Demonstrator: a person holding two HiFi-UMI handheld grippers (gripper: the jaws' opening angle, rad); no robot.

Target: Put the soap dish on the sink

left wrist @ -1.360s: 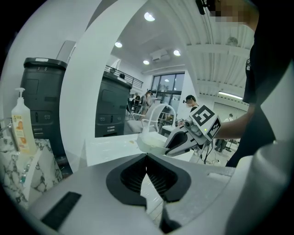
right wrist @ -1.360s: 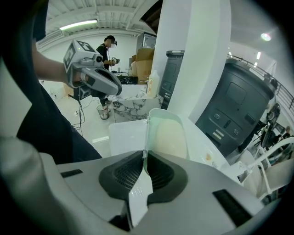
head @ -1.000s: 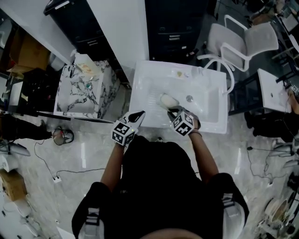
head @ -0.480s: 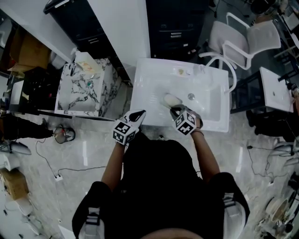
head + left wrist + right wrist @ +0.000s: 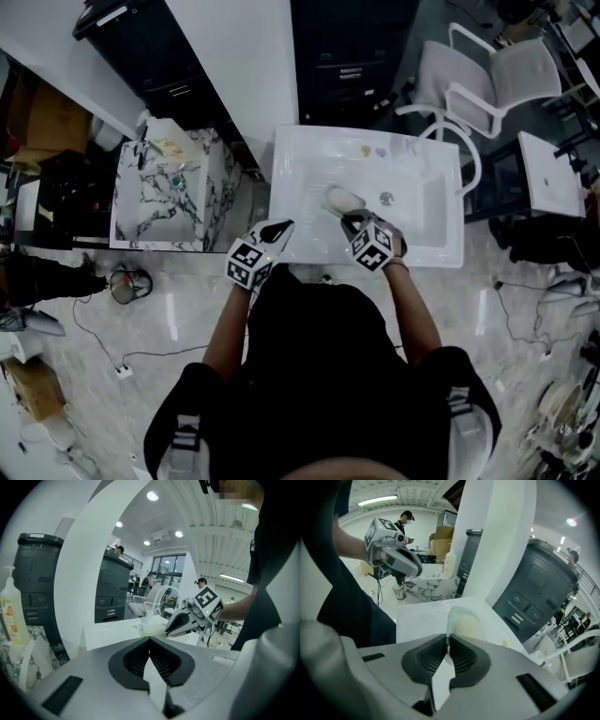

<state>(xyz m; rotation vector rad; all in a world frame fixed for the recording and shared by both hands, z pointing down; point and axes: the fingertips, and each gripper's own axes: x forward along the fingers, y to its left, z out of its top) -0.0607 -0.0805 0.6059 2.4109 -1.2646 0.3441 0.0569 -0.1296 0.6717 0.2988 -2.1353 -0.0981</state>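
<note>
The white sink (image 5: 427, 246) stands in front of me. A pale oval soap dish (image 5: 341, 200) hangs over the basin, left of the drain (image 5: 386, 198). My right gripper (image 5: 350, 221) is shut on the dish's near rim. In the right gripper view the thin rim of the soap dish (image 5: 466, 623) is pinched between the right gripper's (image 5: 447, 638) jaws. My left gripper (image 5: 279, 228) hovers at the sink's front left corner, shut and holding nothing. The left gripper view shows the left gripper (image 5: 149, 640) closed, with the right gripper (image 5: 174, 625) and the soap dish (image 5: 151, 629) beyond it.
A marble-patterned cabinet (image 5: 169, 192) with a bottle (image 5: 11, 616) on it stands left of the sink. Small items (image 5: 366, 150) lie on the sink's back ledge. A white chair (image 5: 487, 75) is behind on the right, dark cabinets (image 5: 342, 56) behind. Cables (image 5: 122, 281) trail on the floor.
Almost nothing has changed. The head view has shifted slightly. The right gripper still holds the dish over the basin and the left gripper has stayed put.
</note>
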